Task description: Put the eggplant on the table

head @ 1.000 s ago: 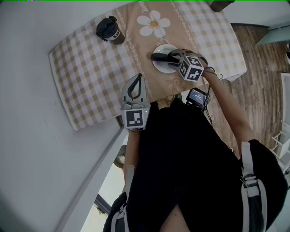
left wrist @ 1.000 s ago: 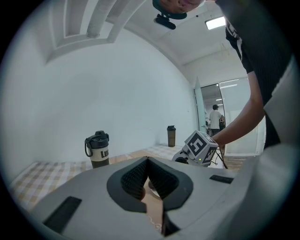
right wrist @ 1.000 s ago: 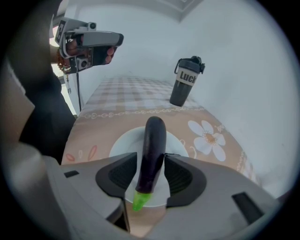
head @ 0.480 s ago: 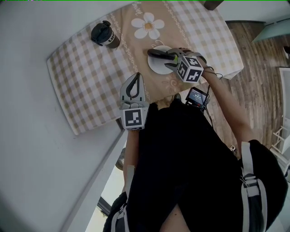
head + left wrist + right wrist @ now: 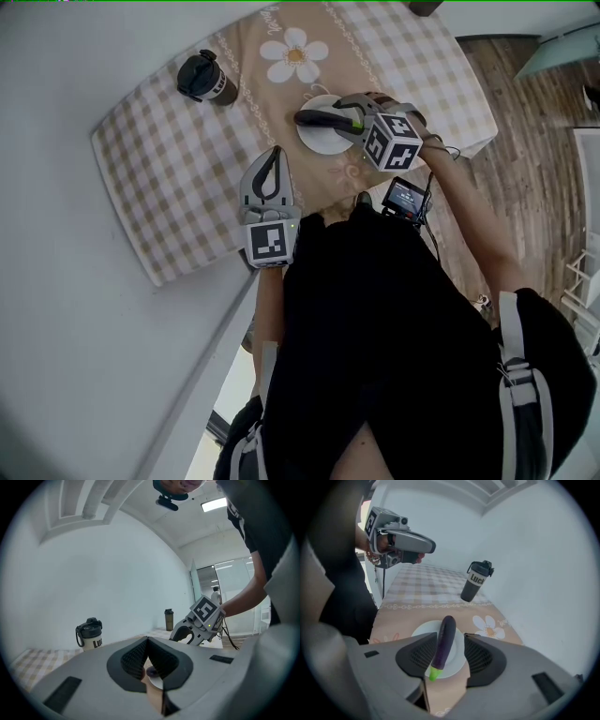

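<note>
A long dark purple eggplant (image 5: 443, 644) with a green stem end lies on a white plate (image 5: 457, 660) on the checkered tablecloth. My right gripper (image 5: 450, 636) is open, one jaw on each side of the eggplant, with a sliver of plate showing beside the right pad. From the head view, the eggplant (image 5: 316, 119) pokes out leftward from the right gripper (image 5: 341, 115) over the plate (image 5: 322, 141). My left gripper (image 5: 273, 152) hovers shut and empty near the table's front edge, left of the plate. In its own view the left gripper (image 5: 147, 641) points toward the plate.
A dark lidded tumbler (image 5: 204, 78) stands at the table's far left, also visible as the tumbler (image 5: 474, 583). A daisy print (image 5: 294, 54) lies behind the plate. A second dark bottle (image 5: 168, 619) stands at the far end. Wooden floor (image 5: 525, 141) lies to the right of the table.
The head view has drifted, so the table sits slightly higher and further left in frame. Both grippers hold nearly the same places relative to the plate and eggplant.
</note>
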`<act>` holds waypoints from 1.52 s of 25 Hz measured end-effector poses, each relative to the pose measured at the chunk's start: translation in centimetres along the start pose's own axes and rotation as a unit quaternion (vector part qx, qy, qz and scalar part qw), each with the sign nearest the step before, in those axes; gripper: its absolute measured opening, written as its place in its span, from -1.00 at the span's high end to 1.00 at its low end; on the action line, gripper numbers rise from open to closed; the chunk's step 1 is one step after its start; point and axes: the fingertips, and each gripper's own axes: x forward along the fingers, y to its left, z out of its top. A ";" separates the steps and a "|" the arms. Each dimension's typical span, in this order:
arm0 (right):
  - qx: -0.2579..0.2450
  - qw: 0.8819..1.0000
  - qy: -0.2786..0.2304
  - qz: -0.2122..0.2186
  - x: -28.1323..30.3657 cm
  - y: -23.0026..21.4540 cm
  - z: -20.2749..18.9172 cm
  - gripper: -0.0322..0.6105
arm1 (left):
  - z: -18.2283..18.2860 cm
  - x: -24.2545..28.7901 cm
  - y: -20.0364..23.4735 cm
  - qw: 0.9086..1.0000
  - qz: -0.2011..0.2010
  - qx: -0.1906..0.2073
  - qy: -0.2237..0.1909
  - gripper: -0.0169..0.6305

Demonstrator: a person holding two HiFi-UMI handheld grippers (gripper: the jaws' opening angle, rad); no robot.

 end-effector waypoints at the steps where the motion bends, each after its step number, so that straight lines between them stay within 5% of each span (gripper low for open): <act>1: 0.000 1.000 -0.002 -0.005 -0.2 -0.2 0.2 0.31 | 0.0 0.0 0.0 1.000 0.000 0.000 0.000 0.98; 13: -0.005 0.998 -0.043 -0.053 -3.0 -3.0 3.1 0.31 | 0.1 0.3 -0.2 1.000 -0.001 0.001 -0.001 0.98; 17: 0.021 0.992 -0.092 -0.085 -4.8 -4.5 5.0 0.31 | 0.4 0.4 -0.2 1.000 -0.002 -0.006 -0.005 0.98; 22: 0.079 0.972 -0.177 -0.135 -7.3 -5.9 6.8 0.31 | 0.5 0.3 -0.6 1.000 -0.001 -0.005 -0.012 0.98; 30: 0.171 0.913 -0.332 -0.163 -12.0 -5.9 8.4 0.50 | 0.8 0.0 -1.0 1.000 0.003 -0.004 -0.018 0.98; 31: 0.173 0.910 -0.339 -0.166 -12.3 -5.6 8.5 0.50 | 0.8 -0.1 -1.1 1.000 0.004 -0.006 -0.019 0.98; 33: 0.181 0.903 -0.347 -0.177 -12.7 -5.1 8.3 0.84 | 0.8 -0.3 -1.0 1.000 0.007 -0.009 -0.021 0.98; 38: 0.214 0.901 -0.336 -0.173 -11.9 -3.7 7.3 0.88 | 0.7 -0.5 -1.0 1.000 0.007 -0.008 -0.022 0.98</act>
